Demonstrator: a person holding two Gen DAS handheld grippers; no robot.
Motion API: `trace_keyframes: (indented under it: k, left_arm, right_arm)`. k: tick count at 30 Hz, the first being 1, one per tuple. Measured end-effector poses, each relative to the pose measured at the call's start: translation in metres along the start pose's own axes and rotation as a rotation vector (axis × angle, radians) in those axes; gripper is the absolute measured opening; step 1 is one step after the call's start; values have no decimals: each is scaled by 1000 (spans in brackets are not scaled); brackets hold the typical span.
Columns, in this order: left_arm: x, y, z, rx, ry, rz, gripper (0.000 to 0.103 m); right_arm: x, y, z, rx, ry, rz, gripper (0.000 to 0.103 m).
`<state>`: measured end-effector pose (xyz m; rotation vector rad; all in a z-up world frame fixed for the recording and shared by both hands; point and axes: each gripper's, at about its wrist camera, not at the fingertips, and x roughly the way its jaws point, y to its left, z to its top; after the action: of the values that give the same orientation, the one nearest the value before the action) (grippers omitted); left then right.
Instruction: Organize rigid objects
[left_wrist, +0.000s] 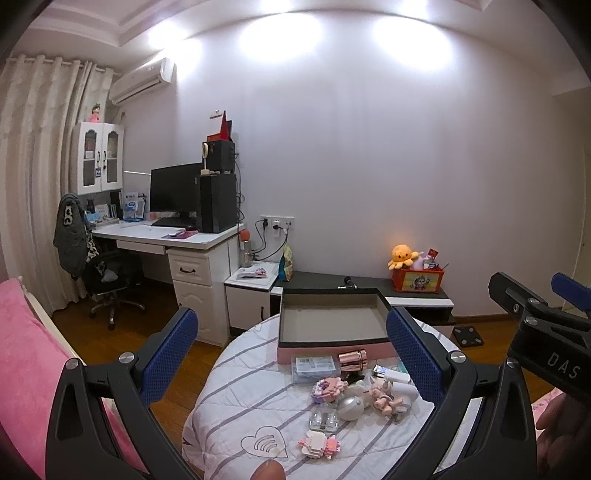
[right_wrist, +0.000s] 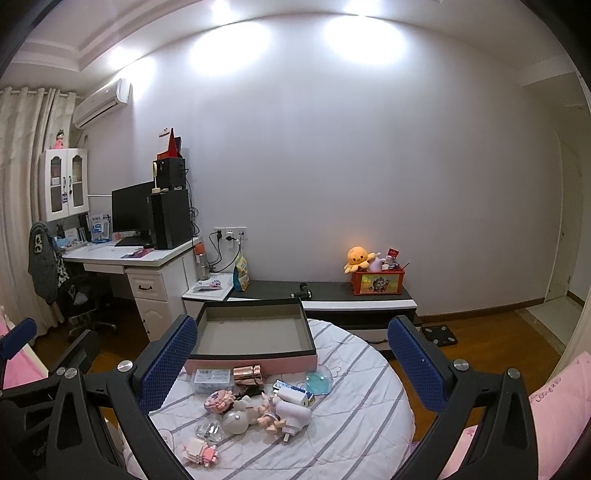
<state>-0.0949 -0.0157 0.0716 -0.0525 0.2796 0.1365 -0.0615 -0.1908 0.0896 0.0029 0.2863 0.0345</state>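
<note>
Both sets of tongs are held up over a round bench covered in a white quilted cloth with grey stripes. The left tongs are spread wide apart with nothing between them, and the right tongs are the same, wide apart and empty.

The one tray-like box sits at the far side of the bench, pink outside, black rim, grey and empty inside. Its long axis runs left to right across the view, open side up.

Right in front of it is the pile of small stuff: one shiny copper cylinder lying on its side with its long axis across the view, touching the box's front wall, one clear plastic case just left of it, two pink block-built toys, the second nearest the bench edge, one silvery egg-shaped thing, one small doll figure, one white plug adapter with its prongs pointing toward the near edge, and one teal translucent piece off to the right. A few more bits are too jumbled to tell.

Room-wise: wood floor, plain pale wall, a white desk with a monitor on the left, a low dark shelf with an orange plush octopus along the wall, and pink bedding.
</note>
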Motion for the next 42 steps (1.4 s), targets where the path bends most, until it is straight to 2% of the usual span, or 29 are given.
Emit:
trace_keyframes:
  k: [6,22,27,30,35,42]
  left_arm:
    - [5,4,5,-1,-2,6,103]
    - [26,3,-6,-1,31,7,103]
    - [50,8,-20,2,97,29,103]
    - [70,11,-38,7,165,34,103]
    - [102,10,-73,8,280,16,103]
    - [134,3,-113,11,384,-24,103]
  right_arm:
    - [2,3,2,-5,2,-1,103]
    - [22,3,-2,-8,31,10,103]
    - [44,-3,-12,-9,75,15,103]
    - [65,-13,-26,1,134,11,103]
    - [101,-29,-53,20,238,-2,103]
    - [139,-33,-94,-5,371,17,103]
